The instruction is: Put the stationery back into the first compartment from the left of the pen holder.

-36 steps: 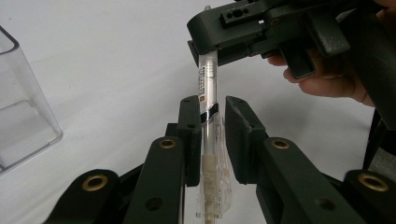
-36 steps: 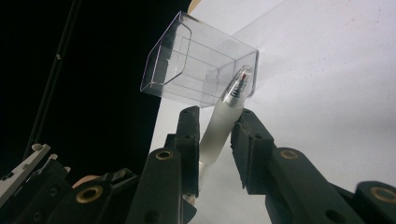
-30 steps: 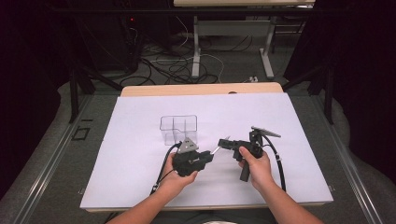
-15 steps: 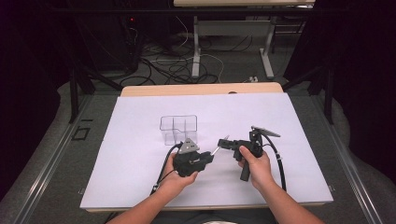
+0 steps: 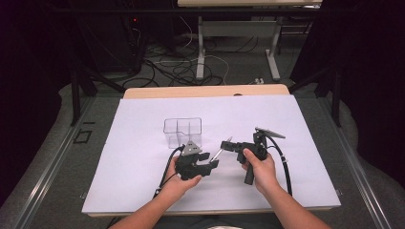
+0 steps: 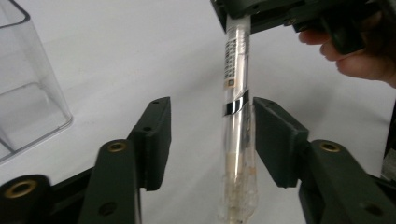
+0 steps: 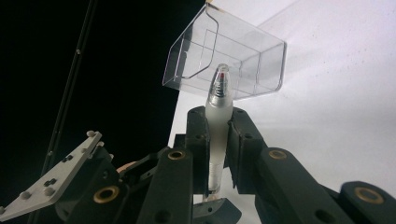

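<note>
A clear plastic pen (image 5: 220,151) hangs in the air between my two grippers, above the white sheet. My right gripper (image 5: 228,144) is shut on it; in the right gripper view the jaws (image 7: 217,114) clamp the frosted barrel, with the pen's tip (image 7: 222,77) pointing at the clear container. In the left gripper view the pen (image 6: 237,79) runs down from the right gripper (image 6: 261,14). My left gripper (image 6: 210,105) has just been opening. The pen stands between its jaws, close against the right pad (image 6: 273,140) and well apart from the left one.
A clear plastic container (image 5: 183,132) with compartments stands on the white sheet (image 5: 143,181) just beyond my left gripper (image 5: 207,162). Black cables trail from both grippers toward the near table edge. Dark floor and table legs lie beyond the far edge.
The left gripper's jaws have spread apart around the pen. Both hands and the pen sit where they were.
</note>
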The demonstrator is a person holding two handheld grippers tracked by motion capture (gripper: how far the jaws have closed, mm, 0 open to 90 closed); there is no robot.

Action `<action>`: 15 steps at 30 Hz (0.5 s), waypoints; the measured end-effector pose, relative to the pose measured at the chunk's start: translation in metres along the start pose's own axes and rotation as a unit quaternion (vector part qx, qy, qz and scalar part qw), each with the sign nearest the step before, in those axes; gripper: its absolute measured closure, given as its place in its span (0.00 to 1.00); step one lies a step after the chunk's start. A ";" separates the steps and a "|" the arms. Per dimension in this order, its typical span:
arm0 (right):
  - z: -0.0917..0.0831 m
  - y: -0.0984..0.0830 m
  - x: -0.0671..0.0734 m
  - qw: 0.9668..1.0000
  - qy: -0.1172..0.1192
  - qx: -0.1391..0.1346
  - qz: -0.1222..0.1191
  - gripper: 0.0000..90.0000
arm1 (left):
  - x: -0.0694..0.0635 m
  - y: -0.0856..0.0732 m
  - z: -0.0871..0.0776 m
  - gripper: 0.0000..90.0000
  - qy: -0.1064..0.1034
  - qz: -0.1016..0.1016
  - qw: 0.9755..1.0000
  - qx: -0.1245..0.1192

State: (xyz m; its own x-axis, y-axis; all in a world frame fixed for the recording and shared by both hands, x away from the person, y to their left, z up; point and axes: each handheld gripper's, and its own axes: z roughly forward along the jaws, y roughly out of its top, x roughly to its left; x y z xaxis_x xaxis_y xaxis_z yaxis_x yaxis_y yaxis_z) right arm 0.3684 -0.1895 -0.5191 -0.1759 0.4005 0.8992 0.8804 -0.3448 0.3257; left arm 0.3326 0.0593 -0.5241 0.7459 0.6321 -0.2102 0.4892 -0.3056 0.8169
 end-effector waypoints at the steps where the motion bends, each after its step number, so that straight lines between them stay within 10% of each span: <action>1: 0.000 0.000 0.001 1.000 0.002 -0.003 0.003 0.89 | 0.000 0.000 0.000 0.51 0.000 -0.002 1.000 0.001; 15: -0.006 0.005 0.001 0.999 -0.011 -0.029 -0.018 0.89 | 0.011 0.002 -0.024 0.27 0.021 -0.008 1.000 0.001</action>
State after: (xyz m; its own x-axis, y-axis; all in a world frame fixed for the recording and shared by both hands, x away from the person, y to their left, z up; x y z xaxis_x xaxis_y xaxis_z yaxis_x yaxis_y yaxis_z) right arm 0.3703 -0.1963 -0.5147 -0.1970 0.4311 0.8805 0.8470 -0.3775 0.3743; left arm 0.3304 0.0831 -0.5119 0.7187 0.6658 -0.2006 0.5020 -0.2971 0.8122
